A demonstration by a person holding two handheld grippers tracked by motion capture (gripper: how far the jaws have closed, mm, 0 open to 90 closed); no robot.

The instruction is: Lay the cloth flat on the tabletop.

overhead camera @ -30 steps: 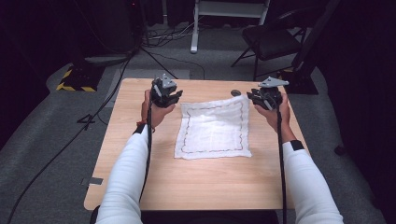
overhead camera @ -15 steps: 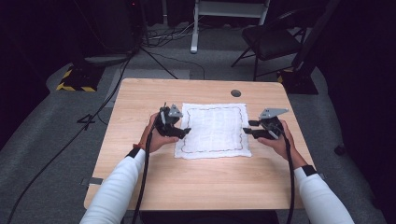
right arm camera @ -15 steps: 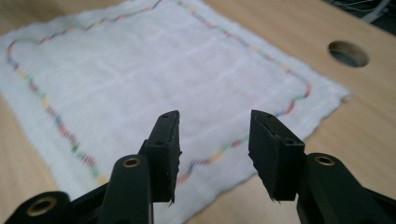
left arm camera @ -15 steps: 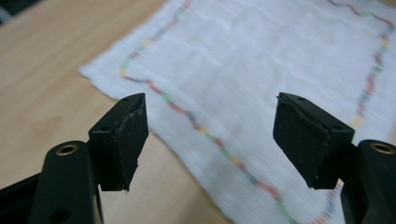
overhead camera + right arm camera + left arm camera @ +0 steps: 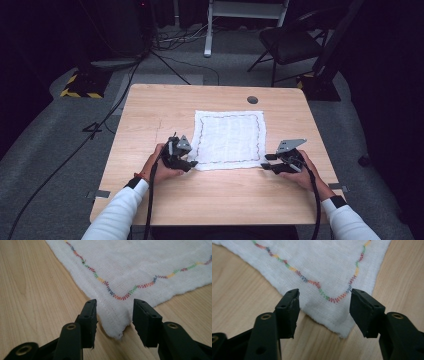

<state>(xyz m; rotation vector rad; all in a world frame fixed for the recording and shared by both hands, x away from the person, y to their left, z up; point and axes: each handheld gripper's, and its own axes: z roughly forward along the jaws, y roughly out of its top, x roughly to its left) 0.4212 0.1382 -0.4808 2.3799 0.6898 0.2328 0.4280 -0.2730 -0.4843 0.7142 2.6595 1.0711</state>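
Observation:
A white cloth (image 5: 229, 136) with a multicoloured stitched border lies flat on the wooden table (image 5: 150, 110). My left gripper (image 5: 191, 162) sits low at the cloth's near left corner. In the left gripper view the cloth (image 5: 324, 270) has that corner between the jaws of my left gripper (image 5: 324, 293). The jaws have just been closing, but their pads stand apart from the fabric. My right gripper (image 5: 265, 161) is at the near right corner. In the right gripper view the cloth (image 5: 140, 267) has its tip between the jaws of my right gripper (image 5: 115, 302), which were also just closing without touching it.
A small dark round hole (image 5: 252, 99) marks the table's far side. Beyond the table, on the grey floor, are a dark chair (image 5: 290, 42), a white stand (image 5: 245, 10), a yellow-and-black striped base (image 5: 80, 85) and cables. Bare wood surrounds the cloth.
Both hands came from the cloth's far corners toward me and down to its near corners. The cloth, skewed a second ago, now lies square and flat.

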